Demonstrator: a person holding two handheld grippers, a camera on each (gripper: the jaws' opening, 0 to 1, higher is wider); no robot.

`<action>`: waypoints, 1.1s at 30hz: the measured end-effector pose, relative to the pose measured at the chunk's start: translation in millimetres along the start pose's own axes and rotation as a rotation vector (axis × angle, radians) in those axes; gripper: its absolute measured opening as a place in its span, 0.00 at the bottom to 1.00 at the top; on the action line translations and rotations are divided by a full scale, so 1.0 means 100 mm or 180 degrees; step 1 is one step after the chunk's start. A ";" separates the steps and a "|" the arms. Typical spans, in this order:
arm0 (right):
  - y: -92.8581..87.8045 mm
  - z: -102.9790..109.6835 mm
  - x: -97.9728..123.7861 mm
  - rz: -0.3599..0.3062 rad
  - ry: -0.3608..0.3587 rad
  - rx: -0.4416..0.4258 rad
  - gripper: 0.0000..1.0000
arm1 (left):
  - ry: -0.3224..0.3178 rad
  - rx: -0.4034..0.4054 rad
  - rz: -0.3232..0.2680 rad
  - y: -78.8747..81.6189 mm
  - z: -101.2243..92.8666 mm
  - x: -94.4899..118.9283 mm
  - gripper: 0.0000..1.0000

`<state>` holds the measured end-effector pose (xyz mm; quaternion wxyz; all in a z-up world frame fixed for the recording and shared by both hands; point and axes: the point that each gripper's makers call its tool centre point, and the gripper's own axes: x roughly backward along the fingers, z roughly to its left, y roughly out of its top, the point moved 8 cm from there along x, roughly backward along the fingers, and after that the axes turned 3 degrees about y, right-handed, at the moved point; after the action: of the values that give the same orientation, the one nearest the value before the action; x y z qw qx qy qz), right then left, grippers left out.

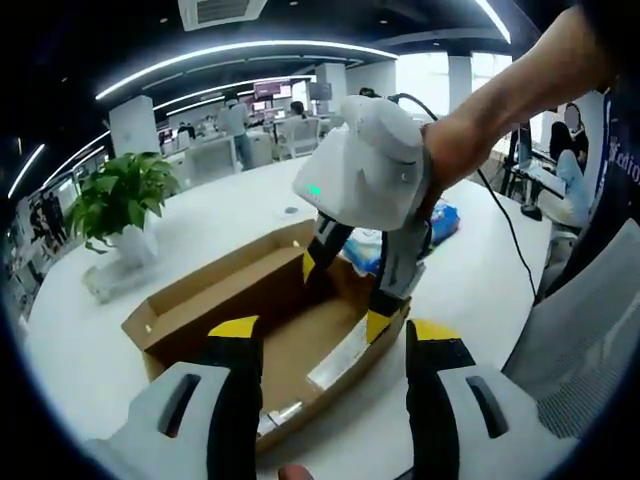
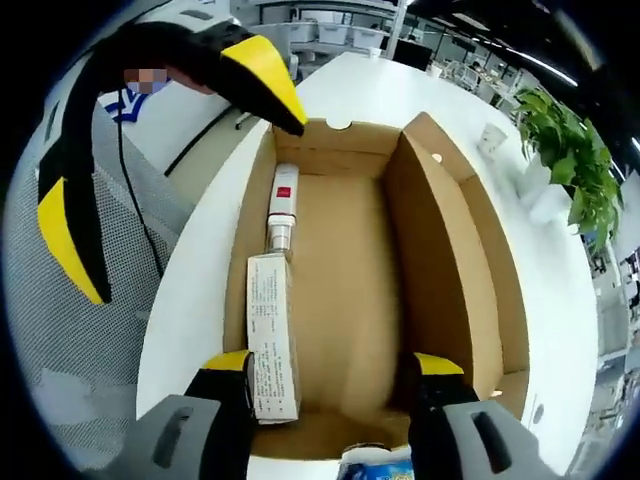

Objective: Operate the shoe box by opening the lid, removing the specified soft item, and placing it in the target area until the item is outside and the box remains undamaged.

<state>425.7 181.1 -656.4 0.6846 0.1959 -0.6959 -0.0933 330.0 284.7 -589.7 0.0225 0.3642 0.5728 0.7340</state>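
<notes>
Left gripper view: my left gripper [image 1: 333, 340], jaws apart, hovers over the open shoe box [image 1: 190, 300] on a white table [image 1: 240, 205] near a potted plant [image 1: 120, 195]; my right gripper [image 1: 350, 290], jaws apart, reaches inside the office-lit box.

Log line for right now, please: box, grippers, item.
shoe box: lid open | right gripper: open, fingers inside box | left gripper: open, hovering | blue soft item: on table outside box

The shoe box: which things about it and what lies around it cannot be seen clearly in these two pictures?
- Blue package, left gripper view: mostly behind the right gripper.
- Same blue package, right gripper view: cut by the bottom edge.
- Print on the white carton inside the shoe box: too small to read.
</notes>
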 end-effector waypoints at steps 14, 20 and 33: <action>0.02 -0.06 0.03 0.0131 -0.0025 0.0102 0.58 | 0.0007 0.0013 -0.0015 0.00 0.02 0.00 0.56; 0.09 0.02 -0.02 0.0116 0.0121 0.0167 0.54 | -0.0008 -0.0007 -0.0013 0.00 0.00 0.00 0.56; 0.16 0.02 -0.32 0.0351 0.0078 0.0344 0.43 | -0.0006 0.0011 -0.0009 0.00 0.02 0.00 0.56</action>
<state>420.4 208.1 -679.2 0.6856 0.1950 -0.7012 -0.0154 331.0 286.2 -590.1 0.0236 0.3641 0.5746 0.7326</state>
